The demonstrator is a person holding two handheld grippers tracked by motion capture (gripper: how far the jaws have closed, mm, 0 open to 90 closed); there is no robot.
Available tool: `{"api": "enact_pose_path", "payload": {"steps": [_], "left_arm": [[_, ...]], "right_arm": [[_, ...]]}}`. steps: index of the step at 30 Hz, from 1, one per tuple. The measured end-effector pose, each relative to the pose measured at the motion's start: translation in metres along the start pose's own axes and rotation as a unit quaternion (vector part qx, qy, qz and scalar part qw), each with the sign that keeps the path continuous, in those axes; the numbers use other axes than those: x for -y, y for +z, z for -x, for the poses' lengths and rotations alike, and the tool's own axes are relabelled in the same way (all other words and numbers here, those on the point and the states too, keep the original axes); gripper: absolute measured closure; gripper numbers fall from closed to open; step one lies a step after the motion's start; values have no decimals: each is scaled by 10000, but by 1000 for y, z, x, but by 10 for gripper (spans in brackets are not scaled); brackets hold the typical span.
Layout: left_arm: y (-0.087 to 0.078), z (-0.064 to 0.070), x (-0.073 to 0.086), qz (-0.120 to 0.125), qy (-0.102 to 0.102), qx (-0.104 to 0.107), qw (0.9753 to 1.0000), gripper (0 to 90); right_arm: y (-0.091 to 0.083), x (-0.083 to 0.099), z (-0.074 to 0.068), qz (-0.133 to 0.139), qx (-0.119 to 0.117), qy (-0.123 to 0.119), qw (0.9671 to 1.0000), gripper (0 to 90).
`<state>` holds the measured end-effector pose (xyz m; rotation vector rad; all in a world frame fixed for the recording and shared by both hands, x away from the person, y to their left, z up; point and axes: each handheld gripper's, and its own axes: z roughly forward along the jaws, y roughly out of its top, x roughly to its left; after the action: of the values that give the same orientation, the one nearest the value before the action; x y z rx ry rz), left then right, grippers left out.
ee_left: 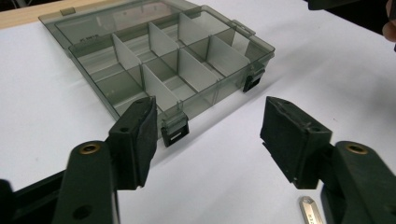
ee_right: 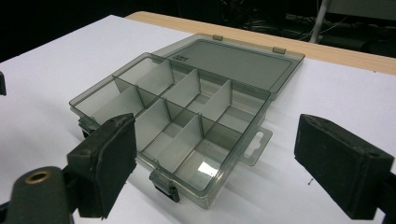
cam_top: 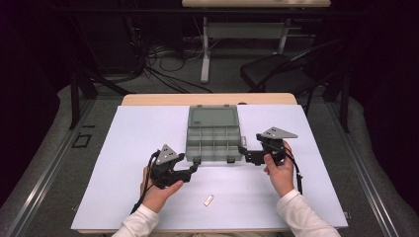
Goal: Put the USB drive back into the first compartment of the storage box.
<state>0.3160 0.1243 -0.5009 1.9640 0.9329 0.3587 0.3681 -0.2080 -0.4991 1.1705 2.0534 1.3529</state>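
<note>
Grippers [cam_top: 194,167] [cam_top: 243,149] flank organizer box [cam_top: 213,134].

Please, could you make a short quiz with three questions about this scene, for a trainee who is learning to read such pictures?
1. True or false: the lid of the organizer box lies open, flat on the table.
2. What lies on the white sheet between the person's forearms? A) a small white piece B) a screwdriver C) a cup
3. Are the jaws of the left tool and the right tool open or shut?

Key: 1 true. 2 A, the small white piece. 3 both open, holding nothing.
</note>
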Motion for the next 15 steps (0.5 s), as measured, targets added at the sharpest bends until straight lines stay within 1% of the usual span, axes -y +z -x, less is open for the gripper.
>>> {"api": "enact_pose_path", "payload": {"steps": [2,4,5,7,8,9,10,13,15], "left_arm": [[0,2,0,22,26,15,10000,376],[0,3,0,32,-17,-13,10000,376],[0,4,1,54,-45,16,10000,376],[-1,6,2,11,-135,37,9999,413],[-1,7,4,18,-209,27,9998,416],[-1,8,5,23,-229,55,9997,417],[-1,9,6,23,-235,71,9997,423],[0,15,12,-33,-214,23,9998,474],[2,20,17,-103,-202,60,9997,490]], "right_arm": [[0,0,-1,3,-1,-7,10000,128],[0,0,-1,-11,-5,-18,10000,128],[1,0,-1,-14,0,-21,10000,128],[1,1,-1,-6,-1,-32,10000,129],[1,1,-1,-8,3,-33,10000,129],[1,1,-1,-10,12,-47,10000,129],[1,1,-1,-13,10,-45,10000,129],[1,1,-1,-6,16,-57,10000,129],[1,1,-1,-6,7,-74,10000,129]]}}
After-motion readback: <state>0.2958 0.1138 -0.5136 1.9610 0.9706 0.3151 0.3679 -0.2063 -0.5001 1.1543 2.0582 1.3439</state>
